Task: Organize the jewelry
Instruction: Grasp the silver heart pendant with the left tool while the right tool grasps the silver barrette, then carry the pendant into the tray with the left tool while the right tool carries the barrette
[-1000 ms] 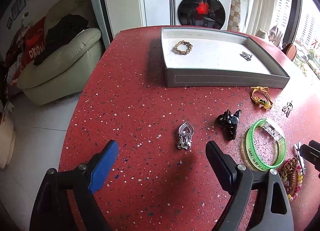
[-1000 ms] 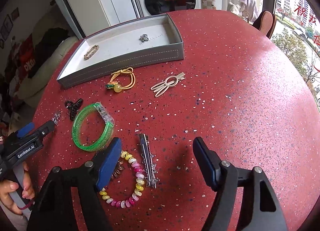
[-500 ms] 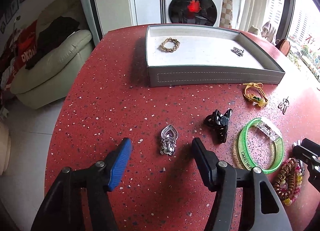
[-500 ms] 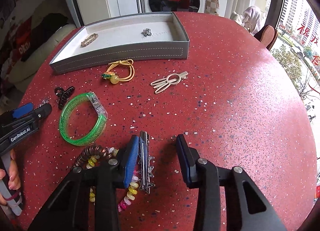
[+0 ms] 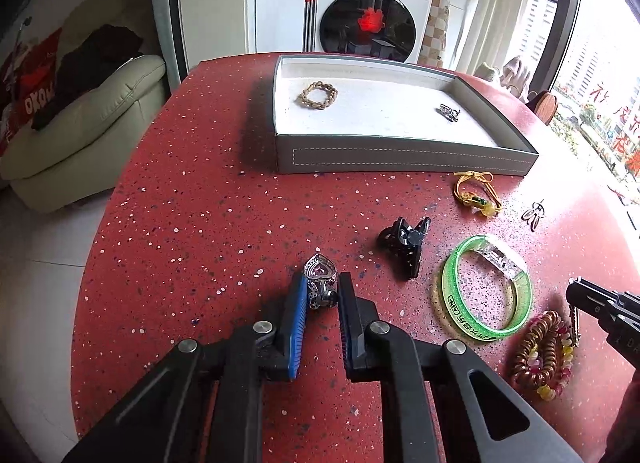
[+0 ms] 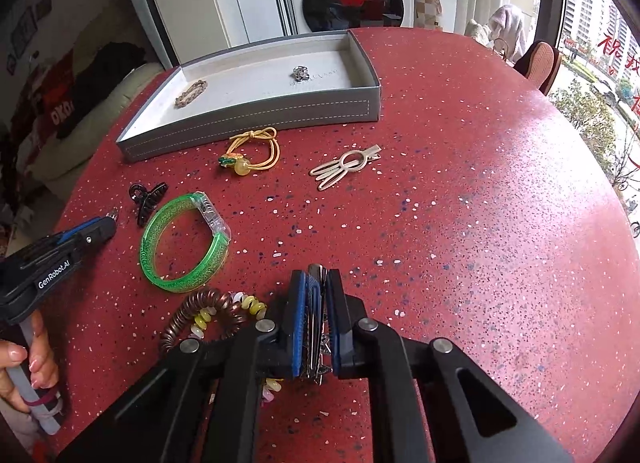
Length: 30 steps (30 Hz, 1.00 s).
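A grey tray (image 5: 404,161) with a white floor stands at the far side of the red table; it holds a braided bracelet (image 5: 317,95) and a small silver piece (image 5: 449,112). My left gripper (image 5: 322,291) is shut on a silver heart pendant (image 5: 319,279) resting on the table. My right gripper (image 6: 316,291) is shut on a silver spiky hair clip (image 6: 314,323) at table level. The tray also shows in the right wrist view (image 6: 256,119).
Loose on the table: a green bangle (image 6: 184,243), a black claw clip (image 5: 406,243), a yellow cord bracelet (image 6: 252,155), a silver rabbit-shaped clip (image 6: 344,165), a brown coil tie with a bead bracelet (image 6: 212,315). A sofa (image 5: 80,127) stands left, a washing machine (image 5: 368,3) behind.
Both grippers moved forward and down and closed: the left on the heart pendant, the right on the silver hair clip. The other jewelry has not moved.
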Each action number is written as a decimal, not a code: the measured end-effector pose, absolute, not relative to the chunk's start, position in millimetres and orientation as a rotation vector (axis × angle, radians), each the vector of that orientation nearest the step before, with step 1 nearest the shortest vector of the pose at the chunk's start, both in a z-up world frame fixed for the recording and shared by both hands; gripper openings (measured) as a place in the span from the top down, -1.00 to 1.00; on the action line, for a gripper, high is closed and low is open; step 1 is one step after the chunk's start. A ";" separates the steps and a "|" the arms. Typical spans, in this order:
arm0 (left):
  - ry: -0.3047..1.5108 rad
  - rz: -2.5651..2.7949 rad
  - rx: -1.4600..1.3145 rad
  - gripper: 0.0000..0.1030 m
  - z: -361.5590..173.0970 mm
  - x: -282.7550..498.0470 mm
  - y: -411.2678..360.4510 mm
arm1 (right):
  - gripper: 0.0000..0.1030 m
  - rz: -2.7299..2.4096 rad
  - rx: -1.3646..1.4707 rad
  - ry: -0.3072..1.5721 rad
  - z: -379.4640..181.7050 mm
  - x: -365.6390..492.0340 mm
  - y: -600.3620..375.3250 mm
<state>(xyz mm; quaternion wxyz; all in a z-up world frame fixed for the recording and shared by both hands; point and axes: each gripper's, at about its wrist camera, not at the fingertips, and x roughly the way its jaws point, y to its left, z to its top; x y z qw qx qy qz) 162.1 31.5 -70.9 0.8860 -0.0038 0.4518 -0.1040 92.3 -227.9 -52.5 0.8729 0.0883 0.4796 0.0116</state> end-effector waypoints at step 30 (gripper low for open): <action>0.799 -0.293 -0.043 0.35 17.7 207.7 21.4 | 0.78 0.165 0.279 0.849 34.6 166.4 -252.4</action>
